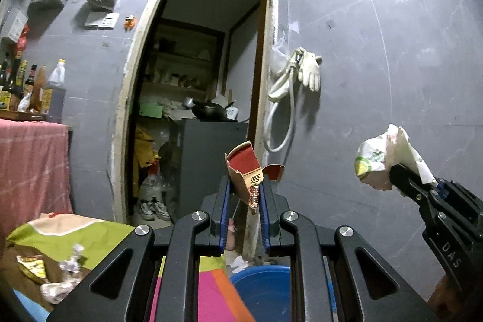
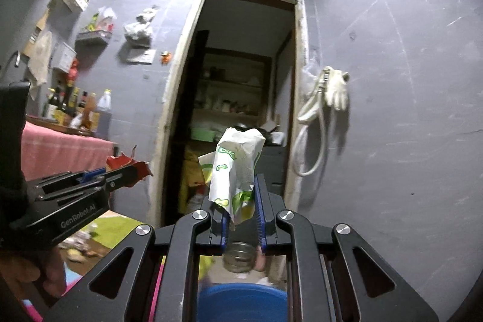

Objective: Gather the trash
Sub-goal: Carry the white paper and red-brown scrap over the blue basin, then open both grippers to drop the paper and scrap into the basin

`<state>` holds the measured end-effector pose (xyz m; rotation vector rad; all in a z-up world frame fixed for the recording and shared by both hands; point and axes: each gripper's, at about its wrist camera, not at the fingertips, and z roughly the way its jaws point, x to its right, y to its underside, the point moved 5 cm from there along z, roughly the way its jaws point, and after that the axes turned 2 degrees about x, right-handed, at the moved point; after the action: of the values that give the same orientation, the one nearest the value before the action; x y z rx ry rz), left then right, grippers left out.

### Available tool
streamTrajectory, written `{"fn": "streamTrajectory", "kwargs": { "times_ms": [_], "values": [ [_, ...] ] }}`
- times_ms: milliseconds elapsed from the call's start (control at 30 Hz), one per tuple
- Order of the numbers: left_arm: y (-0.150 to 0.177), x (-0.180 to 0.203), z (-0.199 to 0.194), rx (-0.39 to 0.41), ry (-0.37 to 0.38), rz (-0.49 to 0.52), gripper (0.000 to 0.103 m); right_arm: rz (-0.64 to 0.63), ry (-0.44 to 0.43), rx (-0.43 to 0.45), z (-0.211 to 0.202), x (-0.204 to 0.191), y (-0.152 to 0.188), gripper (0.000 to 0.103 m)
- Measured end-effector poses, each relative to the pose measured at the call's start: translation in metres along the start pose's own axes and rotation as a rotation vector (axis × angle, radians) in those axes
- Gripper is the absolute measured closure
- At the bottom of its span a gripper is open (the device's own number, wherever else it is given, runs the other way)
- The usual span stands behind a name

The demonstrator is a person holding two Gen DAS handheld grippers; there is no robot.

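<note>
Red torn carton scrap [image 1: 246,171] sits pinched in your left tongs [image 1: 244,201], held up before the doorway [image 1: 196,80]. Your right tongs [image 2: 241,210] grip a crumpled white-and-green wrapper [image 2: 235,168], both raised above the blue basin [image 2: 241,304].

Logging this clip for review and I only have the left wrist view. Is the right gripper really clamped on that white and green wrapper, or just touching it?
Observer: Clamped. In the right wrist view the white and green wrapper stands pinched between the right gripper pads.
Operator: What sits under that gripper?
Observer: A blue basin is directly below it, and a round metal tin shows just beyond the rim.
Operator: Does the left gripper's hold look firm from that side?
Observer: Yes. The left gripper is closed on the torn red carton piece, seen side-on, with ragged red edges sticking past the tips.
</note>
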<state>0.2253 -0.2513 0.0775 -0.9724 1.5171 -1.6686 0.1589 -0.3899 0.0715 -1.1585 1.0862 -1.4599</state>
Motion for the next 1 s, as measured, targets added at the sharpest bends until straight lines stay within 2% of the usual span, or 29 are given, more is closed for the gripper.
{"fn": "streamTrajectory", "kwargs": {
  "times_ms": [133,233,433,633,833,933,1000],
  "values": [
    [0.015,0.012,0.026,-0.03,0.008,-0.005,0.089,-0.001,0.043,-0.021,0.013,0.023,0.018,0.09],
    [0.031,0.019,0.045,-0.082,0.023,-0.006,0.089,0.013,0.057,-0.058,0.024,0.038,0.036,0.09],
    [0.071,0.027,0.091,-0.23,0.047,-0.001,0.089,0.065,0.047,-0.187,0.051,0.057,0.083,0.09],
    [0.117,0.025,0.131,-0.428,0.067,-0.038,0.089,0.139,0.01,-0.331,0.073,0.065,0.126,0.09],
    [0.154,0.021,0.157,-0.564,0.066,-0.072,0.089,0.207,-0.016,-0.45,0.089,0.069,0.158,0.088],
    [0.166,0.02,0.165,-0.615,0.068,-0.082,0.088,0.216,-0.021,-0.491,0.092,0.068,0.168,0.085],
    [0.176,0.017,0.168,-0.65,0.071,-0.1,0.087,0.223,-0.025,-0.507,0.094,0.068,0.173,0.076]
  ]
}}
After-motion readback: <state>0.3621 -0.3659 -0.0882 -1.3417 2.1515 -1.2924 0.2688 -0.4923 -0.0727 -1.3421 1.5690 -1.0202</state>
